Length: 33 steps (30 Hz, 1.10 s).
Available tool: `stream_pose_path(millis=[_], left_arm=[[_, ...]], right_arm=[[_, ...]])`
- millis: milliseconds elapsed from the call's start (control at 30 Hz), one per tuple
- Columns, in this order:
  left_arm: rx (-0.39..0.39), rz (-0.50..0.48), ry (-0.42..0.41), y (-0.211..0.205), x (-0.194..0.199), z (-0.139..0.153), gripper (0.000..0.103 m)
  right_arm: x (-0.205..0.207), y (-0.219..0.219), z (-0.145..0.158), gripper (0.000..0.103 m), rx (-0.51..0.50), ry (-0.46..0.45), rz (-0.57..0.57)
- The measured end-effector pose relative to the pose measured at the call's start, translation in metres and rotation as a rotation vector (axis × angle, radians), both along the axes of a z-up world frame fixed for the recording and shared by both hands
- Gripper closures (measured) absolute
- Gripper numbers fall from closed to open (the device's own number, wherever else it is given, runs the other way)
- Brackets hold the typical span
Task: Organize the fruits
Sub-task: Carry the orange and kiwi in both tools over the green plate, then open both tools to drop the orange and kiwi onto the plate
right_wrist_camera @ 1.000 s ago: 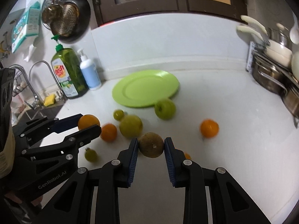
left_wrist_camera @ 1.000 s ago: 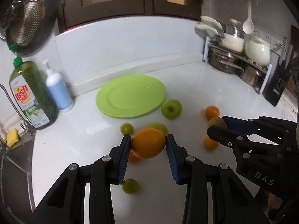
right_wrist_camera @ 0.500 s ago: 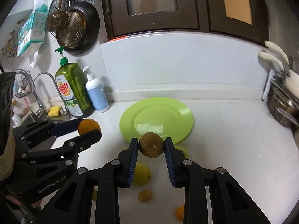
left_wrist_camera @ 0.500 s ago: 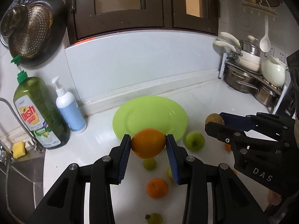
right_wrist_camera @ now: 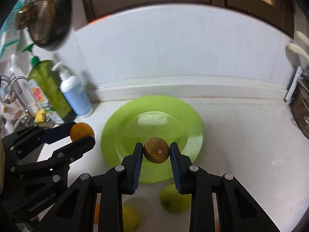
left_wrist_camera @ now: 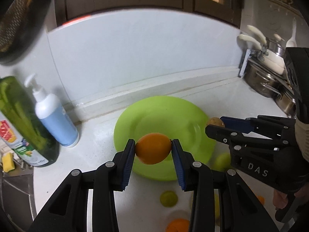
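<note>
Left wrist view: the left gripper [left_wrist_camera: 153, 150] clamped a firm, smooth orange [left_wrist_camera: 153, 148] across its middle, at frame centre before the green plate [left_wrist_camera: 148, 114].

Right wrist view: the right gripper [right_wrist_camera: 156, 152] pinched a small, hard-looking brown fruit [right_wrist_camera: 156, 152] at frame centre; it looked light and liable to roll on release.

- Dim, flat indoor light on my feeds; soft glare on the green plate [right_wrist_camera: 173, 114]
- Motion blur smears the green bottle [left_wrist_camera: 23, 119] and hanging pan [right_wrist_camera: 48, 19]
- Fisheye bends edges; corners go black
</note>
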<state>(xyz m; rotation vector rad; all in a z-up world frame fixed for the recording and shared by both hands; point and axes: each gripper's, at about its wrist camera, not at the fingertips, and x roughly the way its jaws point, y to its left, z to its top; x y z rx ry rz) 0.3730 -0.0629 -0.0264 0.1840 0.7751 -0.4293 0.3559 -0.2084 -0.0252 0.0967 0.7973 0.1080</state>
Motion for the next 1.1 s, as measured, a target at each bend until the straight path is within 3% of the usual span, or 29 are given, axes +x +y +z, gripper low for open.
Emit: stream_pose_path(millis=[300, 667, 1100], left_arm=[[0.016, 0.004, 0.087, 0.002, 0.042, -0.035, 0.065], [0.036, -0.001, 0.118, 0.000, 0.060, -0.047, 0.065], [0.027, 0.017, 0.112, 0.006, 0.055, -0.041, 0.063]], right_arm=[[0.042, -0.002, -0.016, 0.073, -0.018, 0.090, -0.043], [0.062, 0.003, -0.033, 0.073, -0.023, 0.177, -0.041], [0.058, 0.006, -0.029, 0.072, -0.041, 0.152, -0.042]])
